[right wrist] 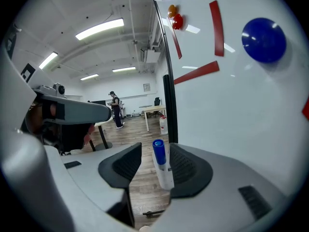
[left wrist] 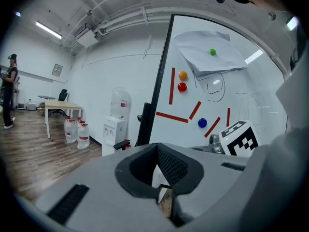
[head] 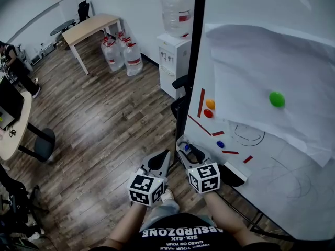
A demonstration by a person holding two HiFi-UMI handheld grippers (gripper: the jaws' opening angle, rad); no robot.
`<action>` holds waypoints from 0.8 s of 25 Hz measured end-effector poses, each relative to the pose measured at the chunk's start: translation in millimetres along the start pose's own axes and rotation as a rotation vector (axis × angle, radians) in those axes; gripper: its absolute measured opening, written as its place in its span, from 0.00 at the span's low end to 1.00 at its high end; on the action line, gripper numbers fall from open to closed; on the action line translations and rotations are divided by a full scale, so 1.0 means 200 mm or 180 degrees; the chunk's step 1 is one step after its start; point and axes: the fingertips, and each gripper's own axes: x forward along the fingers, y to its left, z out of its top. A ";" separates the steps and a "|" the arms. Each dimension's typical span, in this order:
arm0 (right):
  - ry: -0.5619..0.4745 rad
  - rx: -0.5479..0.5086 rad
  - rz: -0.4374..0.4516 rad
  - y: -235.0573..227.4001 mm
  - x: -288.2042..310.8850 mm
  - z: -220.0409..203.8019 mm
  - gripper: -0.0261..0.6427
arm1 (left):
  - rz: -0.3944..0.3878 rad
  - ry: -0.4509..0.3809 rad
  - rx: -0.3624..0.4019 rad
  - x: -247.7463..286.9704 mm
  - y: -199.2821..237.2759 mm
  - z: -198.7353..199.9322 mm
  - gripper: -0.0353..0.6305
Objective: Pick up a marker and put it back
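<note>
A white marker with a blue cap (right wrist: 162,167) stands between the jaws of my right gripper (right wrist: 153,162), cap pointing away from the camera. It lies against the right pad (right wrist: 186,167), and a clear gap separates it from the left pad (right wrist: 126,164), so the gripper is open. In the head view this gripper (head: 186,150) is at the lower left edge of the whiteboard (head: 272,161), with the blue cap (head: 187,147) showing at its tips. My left gripper (head: 166,157) hangs beside it over the floor, jaws together, with nothing in them (left wrist: 158,172).
The whiteboard carries red strips (head: 201,102), orange (head: 210,103), red (head: 208,113), blue (head: 220,144) and green (head: 277,99) magnets, and a pinned paper sheet (head: 261,72). An eraser (head: 234,174) lies at its lower edge. A water dispenser (head: 175,46) and water bottles (head: 123,54) stand behind.
</note>
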 end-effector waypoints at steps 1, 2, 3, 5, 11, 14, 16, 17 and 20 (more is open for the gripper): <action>0.0010 -0.0004 -0.0007 0.00 0.01 0.00 0.30 | -0.0002 -0.0001 0.0000 0.00 0.00 0.00 0.06; 0.0017 -0.0008 -0.0015 -0.01 0.01 -0.01 0.30 | -0.0005 0.0000 -0.0003 0.00 0.00 0.00 0.06; 0.0024 -0.0012 -0.0025 -0.01 0.02 -0.01 0.29 | -0.0006 0.0004 -0.0009 0.00 0.00 0.00 0.06; 0.0037 -0.0019 -0.0041 -0.02 0.03 -0.02 0.26 | 0.0000 0.0014 -0.0022 0.01 0.01 -0.01 0.06; 0.0068 -0.0060 -0.0068 -0.03 0.04 -0.03 0.16 | 0.0013 0.0040 -0.0052 0.01 0.02 -0.02 0.06; 0.0073 -0.0070 -0.0075 -0.03 0.04 -0.03 0.16 | 0.0018 0.0047 -0.0080 0.01 0.03 -0.03 0.06; 0.0075 -0.0073 -0.0078 -0.04 0.04 -0.02 0.16 | 0.0020 0.0050 -0.0081 0.01 0.03 -0.02 0.06; 0.0075 -0.0076 -0.0079 -0.04 0.04 -0.03 0.16 | 0.0019 0.0051 -0.0076 0.02 0.02 -0.03 0.06; 0.0075 -0.0095 -0.0087 -0.06 0.03 -0.04 0.15 | 0.0018 0.0059 -0.0061 0.03 0.01 -0.04 0.06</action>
